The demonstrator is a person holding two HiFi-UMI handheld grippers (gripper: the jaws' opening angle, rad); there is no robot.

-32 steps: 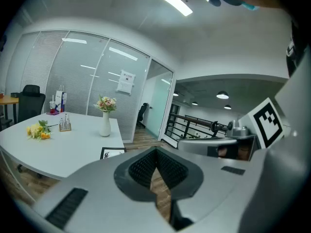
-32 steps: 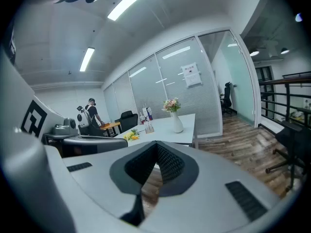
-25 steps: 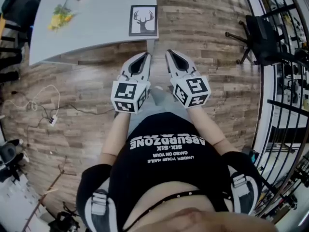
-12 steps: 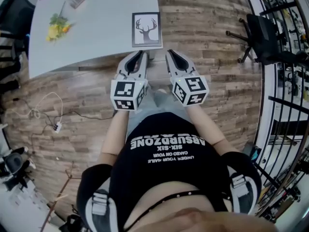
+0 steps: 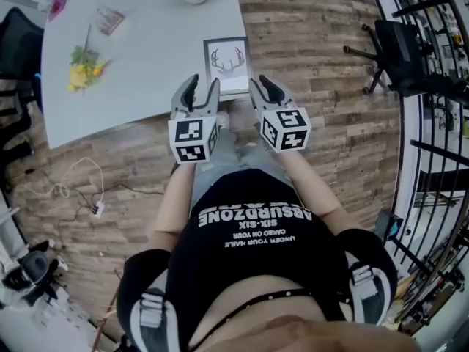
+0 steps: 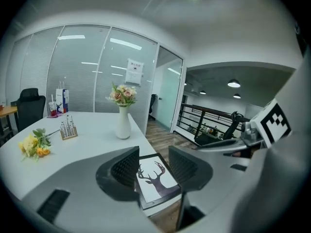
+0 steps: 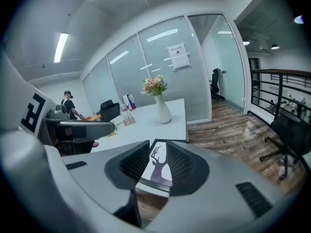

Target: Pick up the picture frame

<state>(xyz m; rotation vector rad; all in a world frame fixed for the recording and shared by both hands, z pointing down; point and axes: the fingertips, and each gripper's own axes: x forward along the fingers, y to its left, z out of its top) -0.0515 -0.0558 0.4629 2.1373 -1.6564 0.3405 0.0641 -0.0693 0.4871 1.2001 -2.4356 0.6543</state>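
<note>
Moved forward since the earlier frame, the 2 grippers now reach the edge of the surface [image 5: 146, 72], just short of the picture frame [image 5: 228, 63].
The left gripper [image 5: 200, 85] has just been opening and stands wide, with nothing between its jaws. The right gripper [image 5: 264, 83] shows a narrow gap, also empty. The deer-print frame lies flat at the surface's near corner. The shirt [image 5: 253, 248] reads "ABSURDZONE" and "SIX-SIX".
</note>
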